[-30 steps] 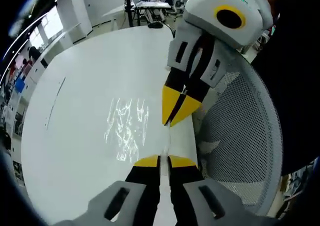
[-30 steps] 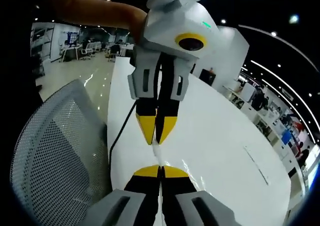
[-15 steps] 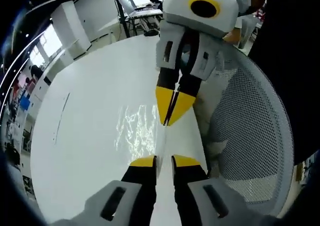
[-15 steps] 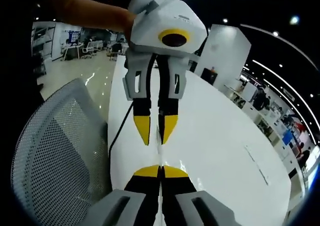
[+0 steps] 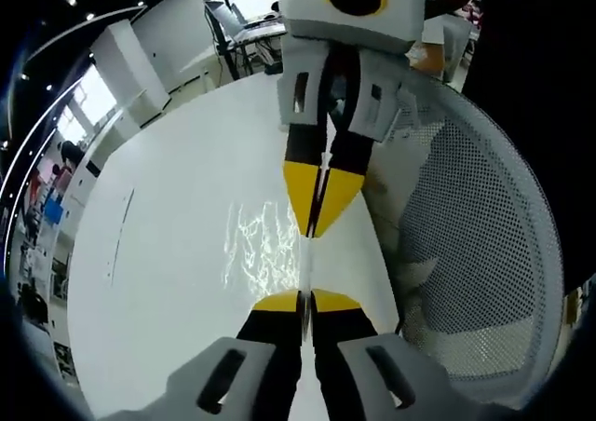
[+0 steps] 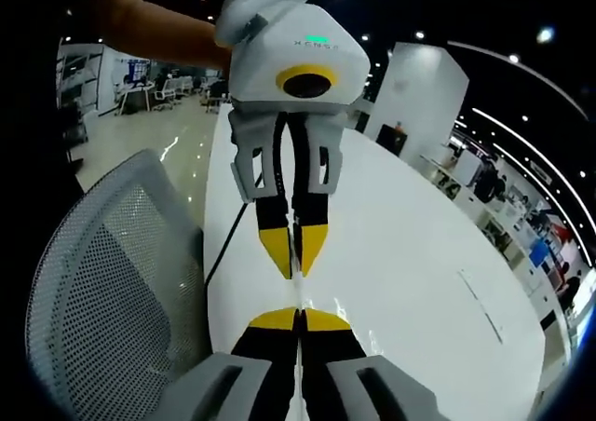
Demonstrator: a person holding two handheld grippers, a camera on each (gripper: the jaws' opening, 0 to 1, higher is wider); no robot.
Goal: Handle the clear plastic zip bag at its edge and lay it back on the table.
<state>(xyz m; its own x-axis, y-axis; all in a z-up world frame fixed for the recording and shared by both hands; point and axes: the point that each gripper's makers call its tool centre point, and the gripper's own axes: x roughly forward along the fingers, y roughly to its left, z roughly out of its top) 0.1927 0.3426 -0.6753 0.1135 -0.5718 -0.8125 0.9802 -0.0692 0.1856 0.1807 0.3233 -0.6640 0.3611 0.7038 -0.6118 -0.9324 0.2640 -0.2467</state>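
The clear plastic zip bag shows as crinkled glints over the white table. Its thin edge runs straight between the two grippers, which face each other tip to tip. My left gripper is shut on that edge at the bottom of the left gripper view. My right gripper comes down from above, its yellow tips pinched together on the same edge. In the right gripper view my right gripper is shut on the bag edge, and the left gripper hangs just beyond it.
A white mesh chair stands close against the table's near edge, also seen as the chair back. A black cable runs down beside the table. Office desks stand far behind. A hand holds the left gripper.
Half a second ago my left gripper's jaws stood slightly apart; now they are closed on the bag edge again. Both grippers have drawn a little closer together.
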